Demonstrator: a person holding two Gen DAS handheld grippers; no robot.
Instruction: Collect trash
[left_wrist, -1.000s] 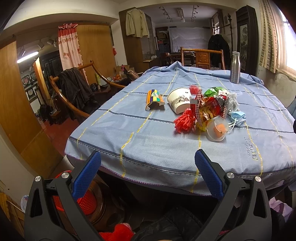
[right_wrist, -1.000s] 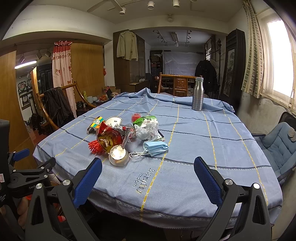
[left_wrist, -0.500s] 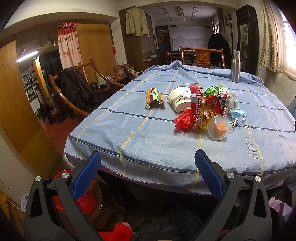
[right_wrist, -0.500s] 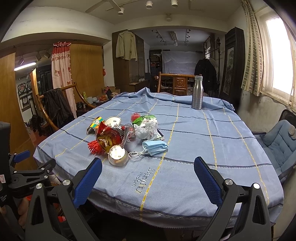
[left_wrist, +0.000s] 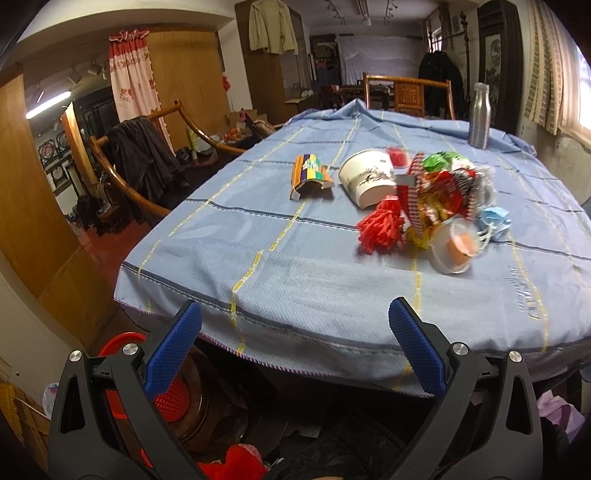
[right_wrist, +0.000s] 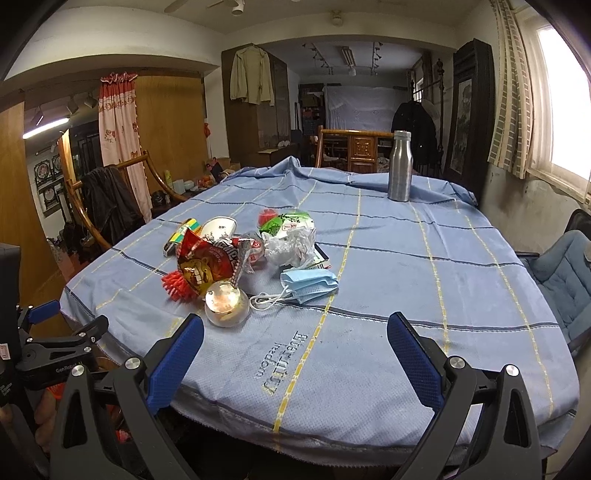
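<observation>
Both the left gripper (left_wrist: 293, 332) and right gripper (right_wrist: 295, 341) gape empty short of the counter (right_wrist: 424, 288); the crinkly snack bag (right_wrist: 205, 267) beside the steel bottle-side (right_wrist: 399, 166) face mask (right_wrist: 310, 282) looks light, pinchable at its top edge.

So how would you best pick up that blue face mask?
Pinch the face mask across its folded body, coming from above with the right hand-held gripper. It lies flat and soft on the cloth, and its thin ear loops would probably slip.

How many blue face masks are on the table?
1. The blue face mask lies crumpled on the tablecloth, beside the clear plastic cup, at the near right edge of the trash pile. Another could hide under the wrappers.
</observation>
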